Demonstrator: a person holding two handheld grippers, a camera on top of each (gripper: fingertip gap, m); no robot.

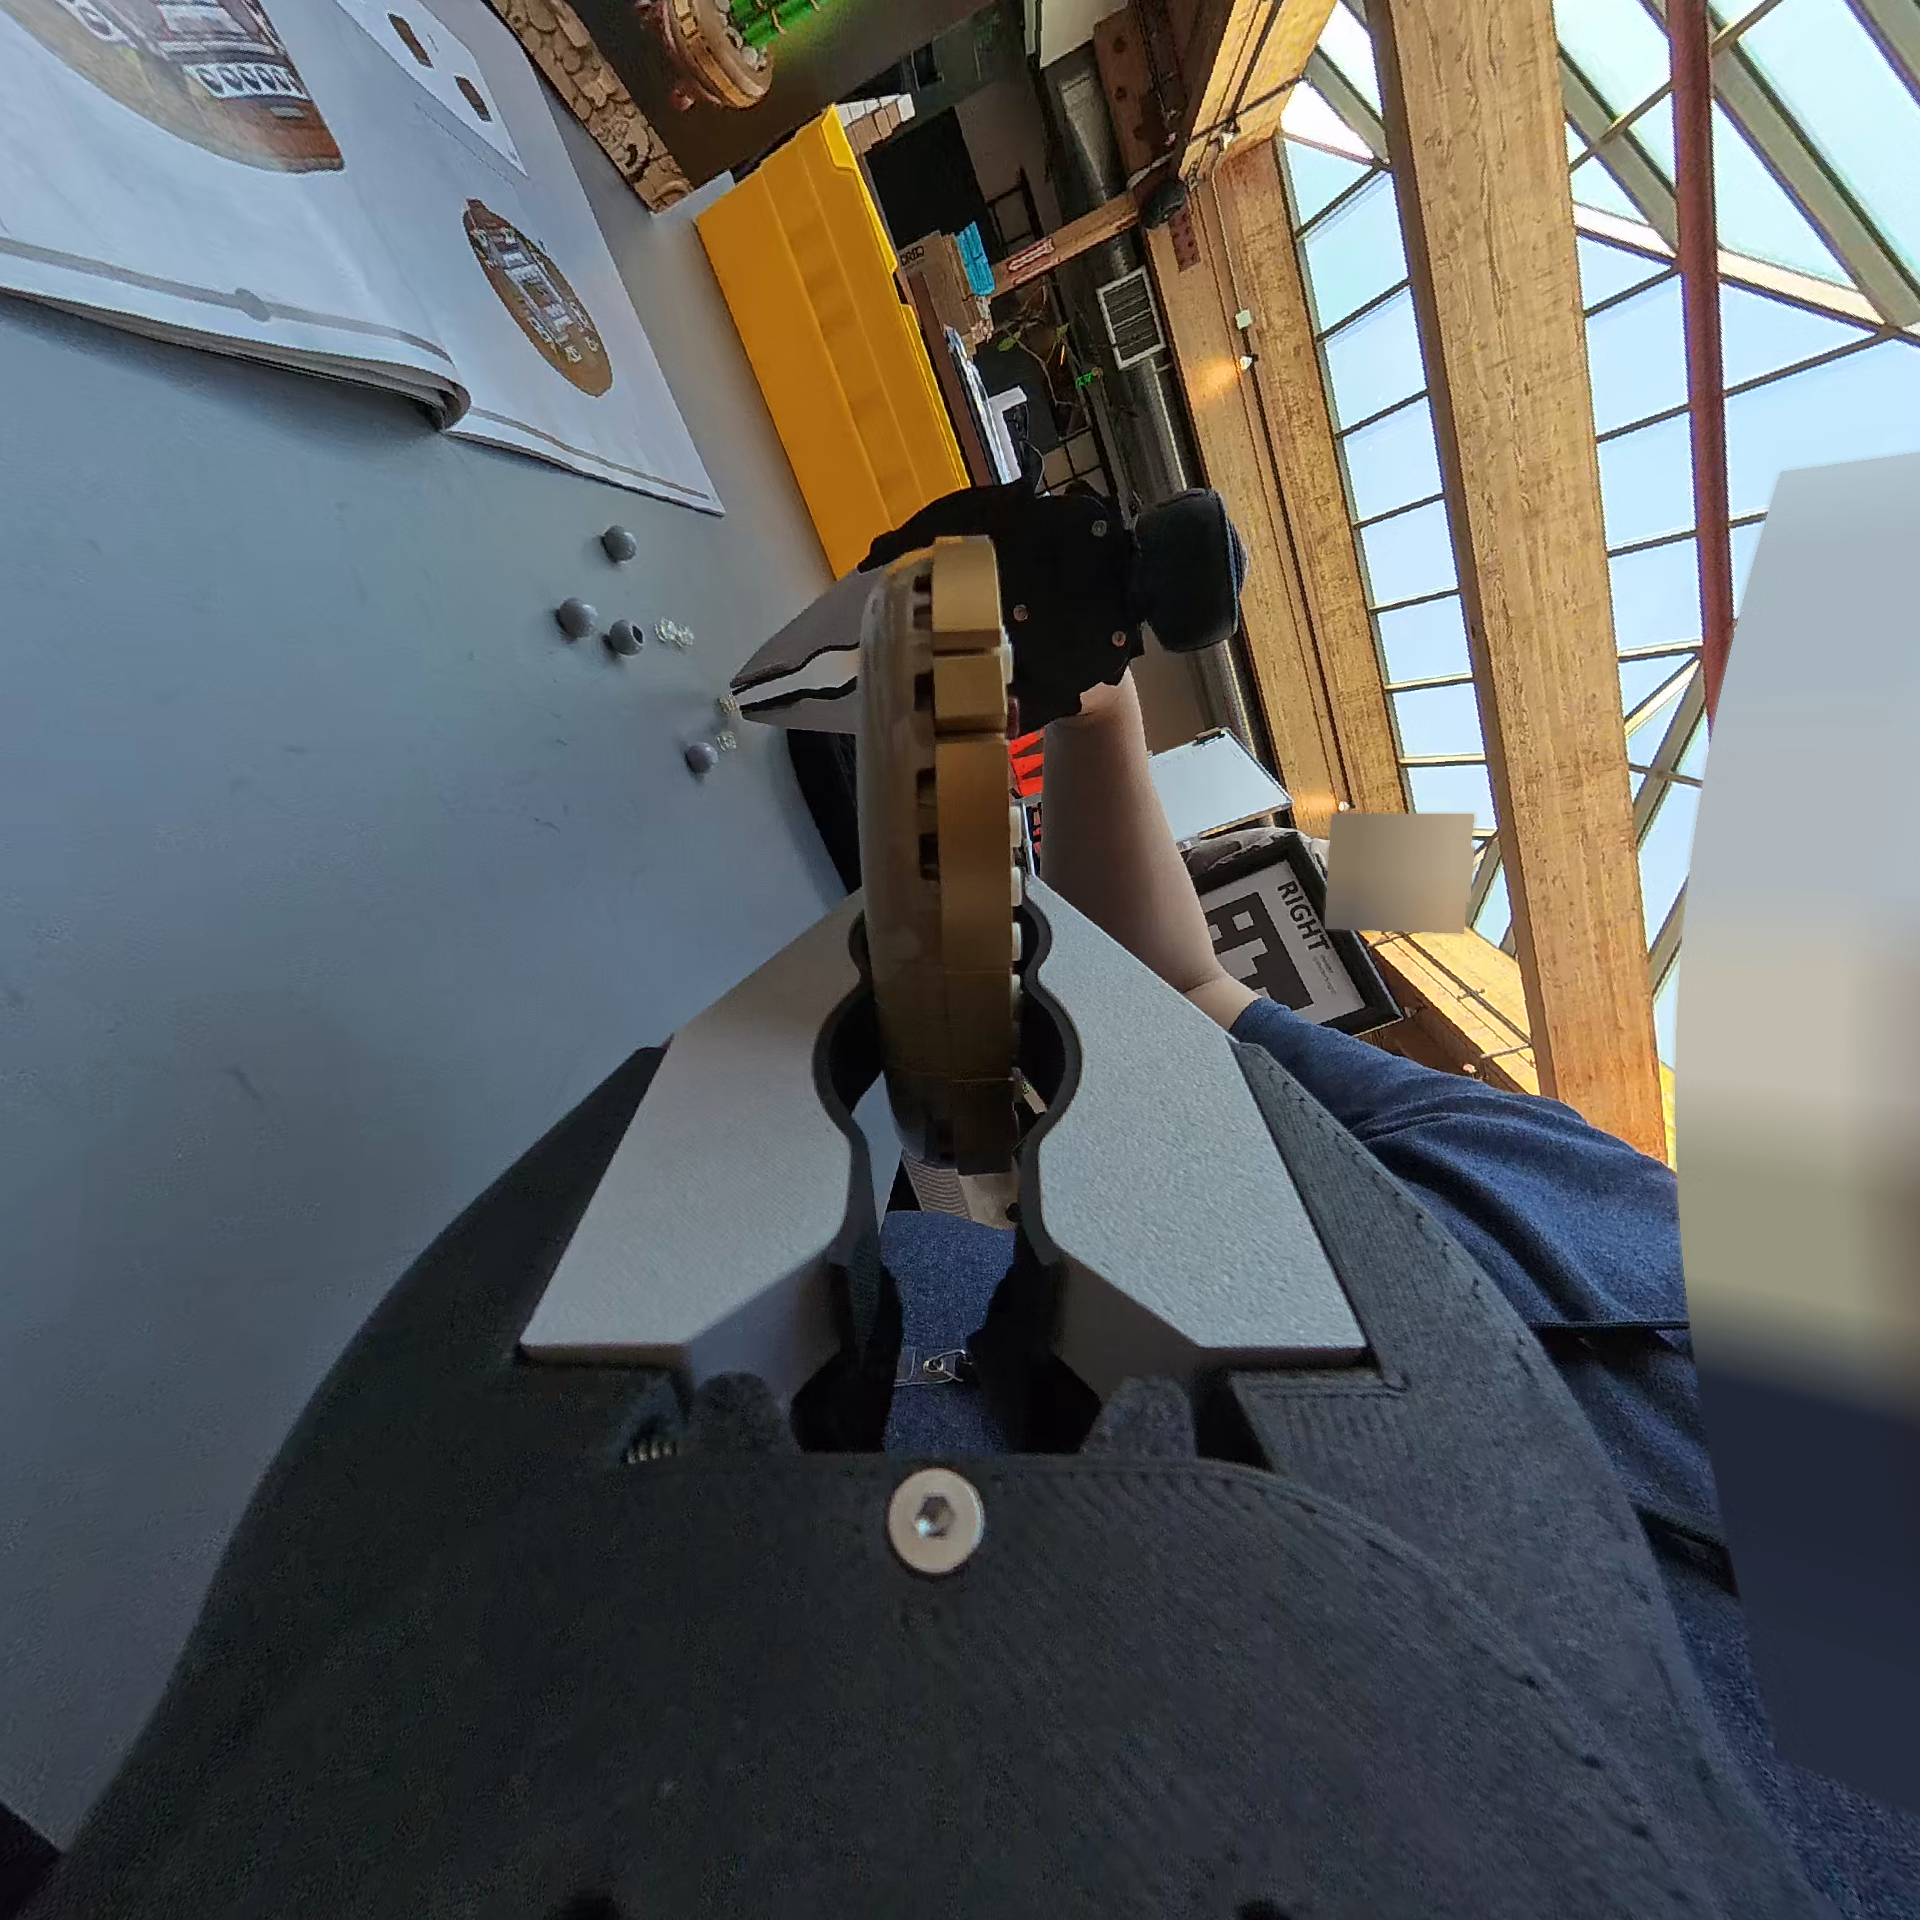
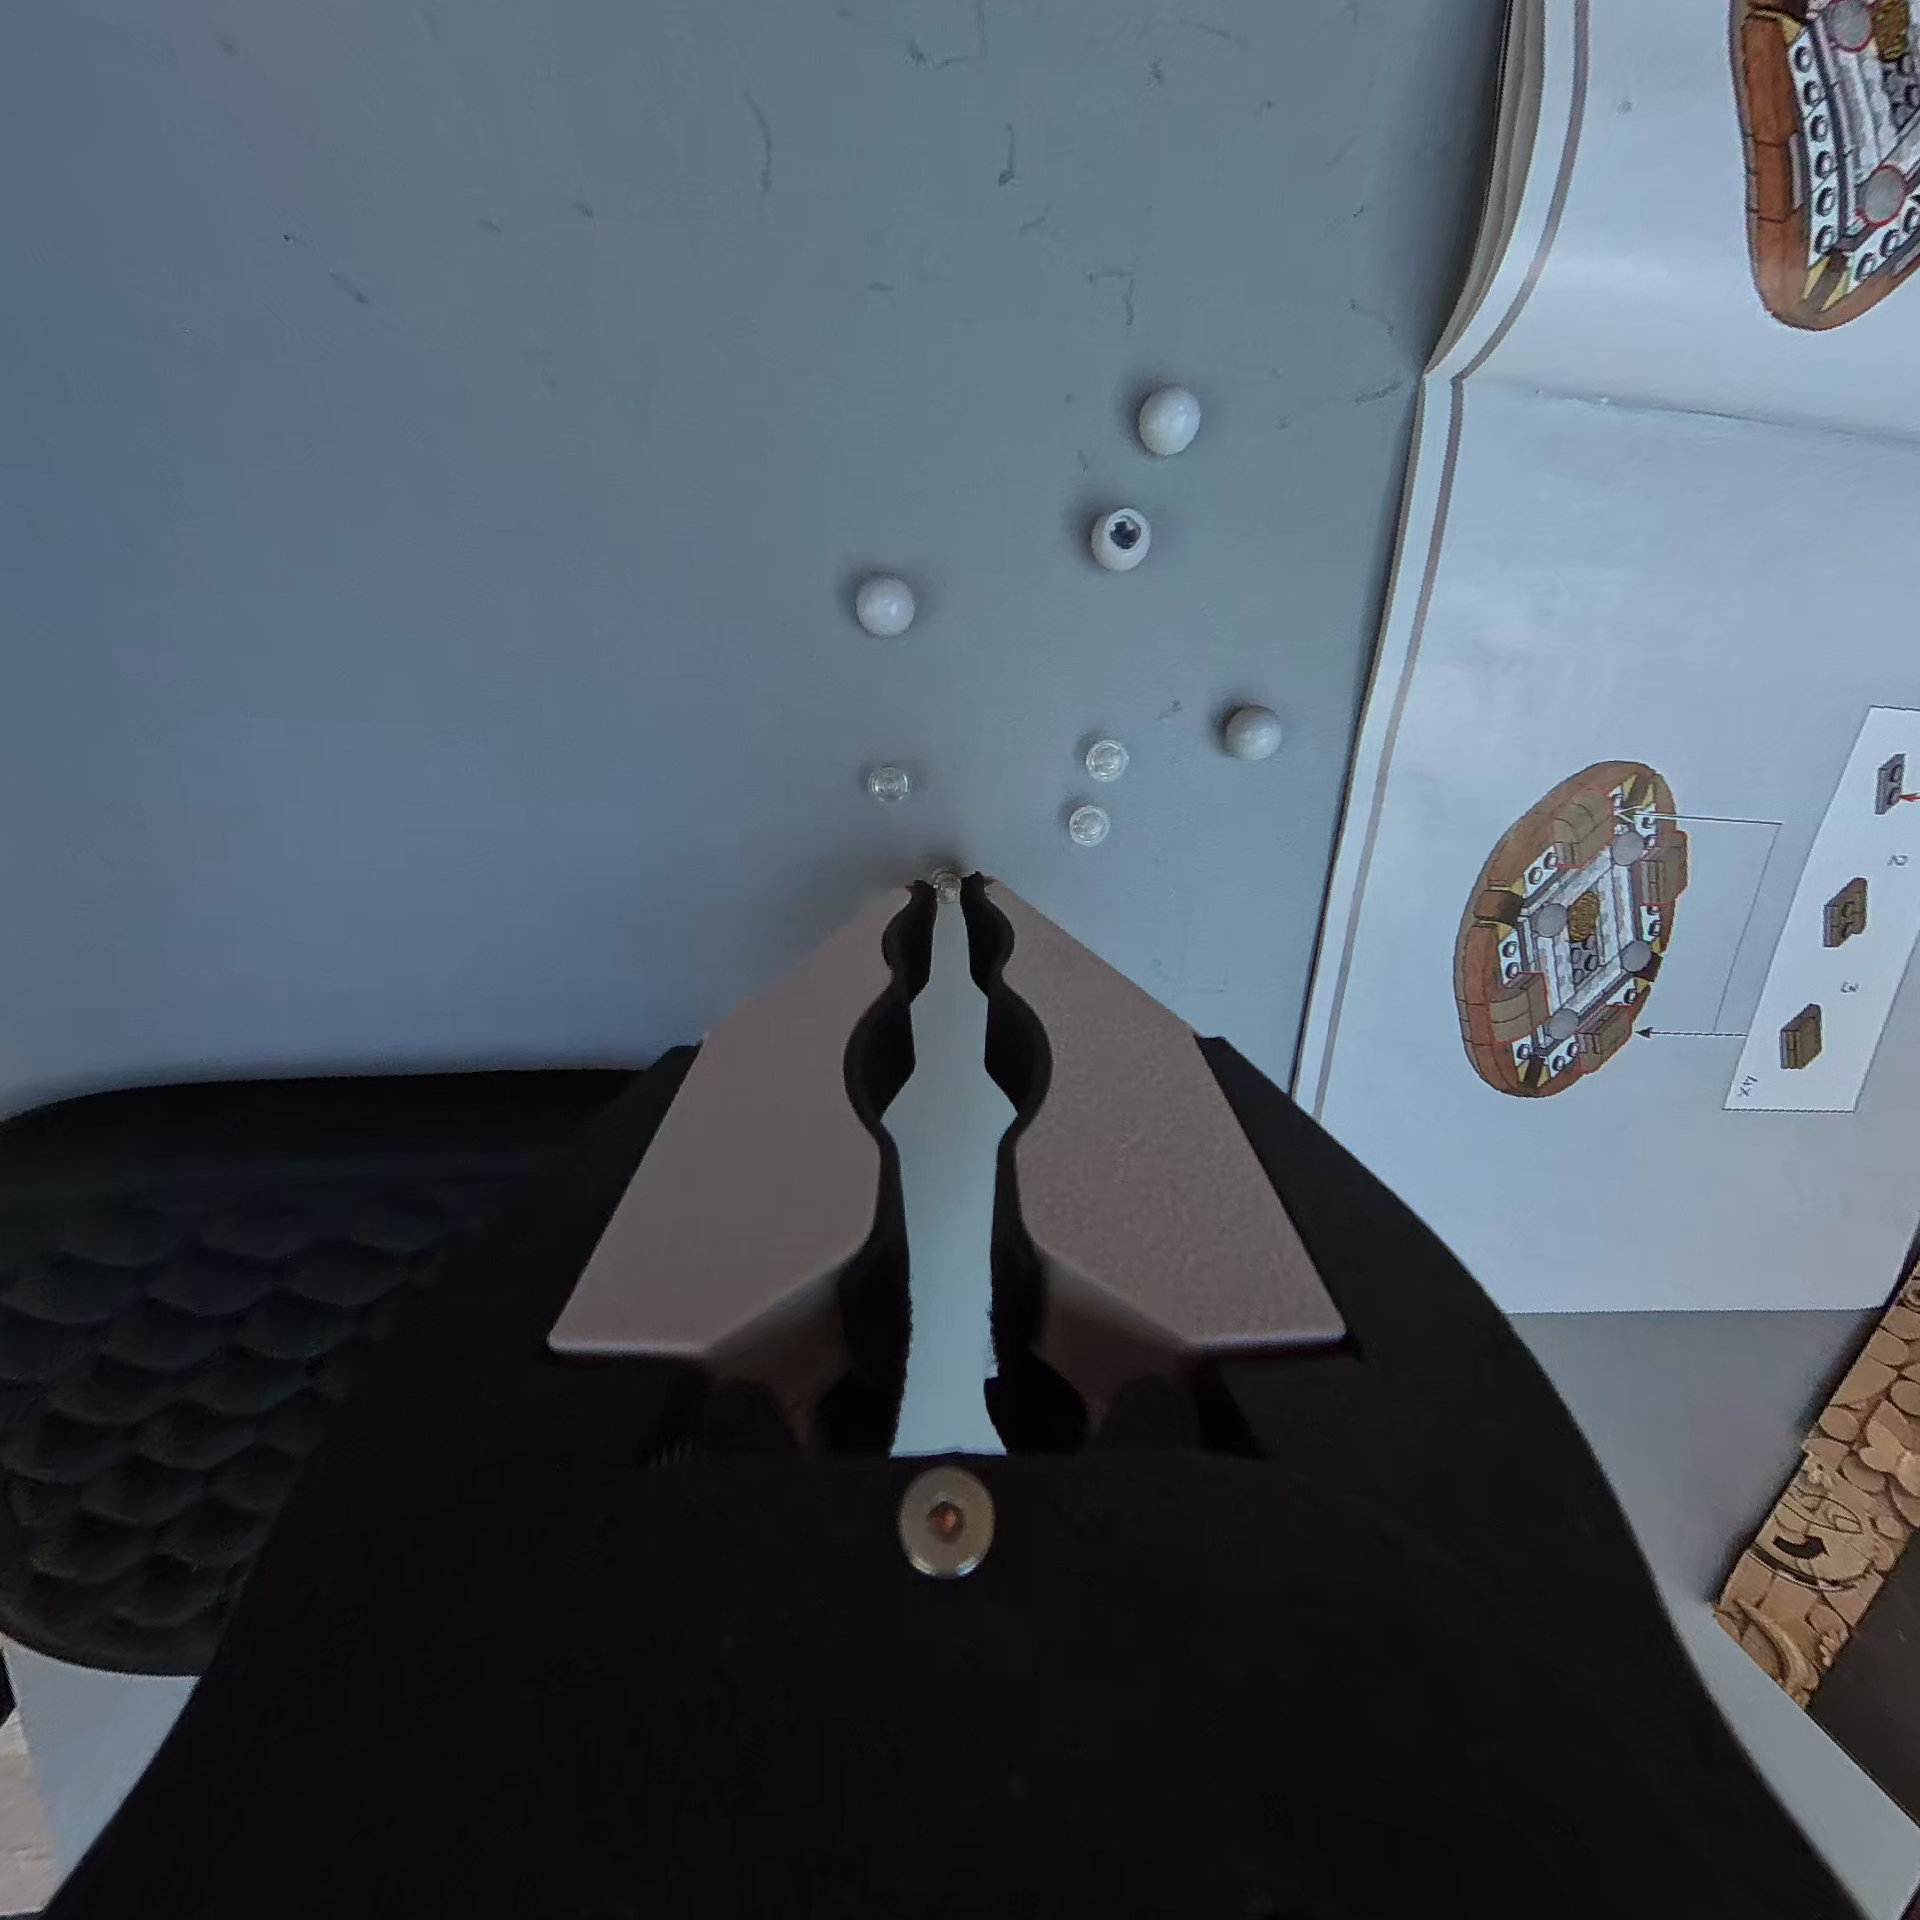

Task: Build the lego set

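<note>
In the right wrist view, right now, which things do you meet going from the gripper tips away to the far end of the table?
Right gripper tips, closed on a small clear round stud → clear round stud on the left → light grey dome piece on the left → grey dome piece lying hollow side up → farthest grey dome piece.

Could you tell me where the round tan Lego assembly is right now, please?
In the left wrist view the round tan Lego assembly stands on edge, clamped in the left gripper, held above the grey table near the right gripper.
</note>
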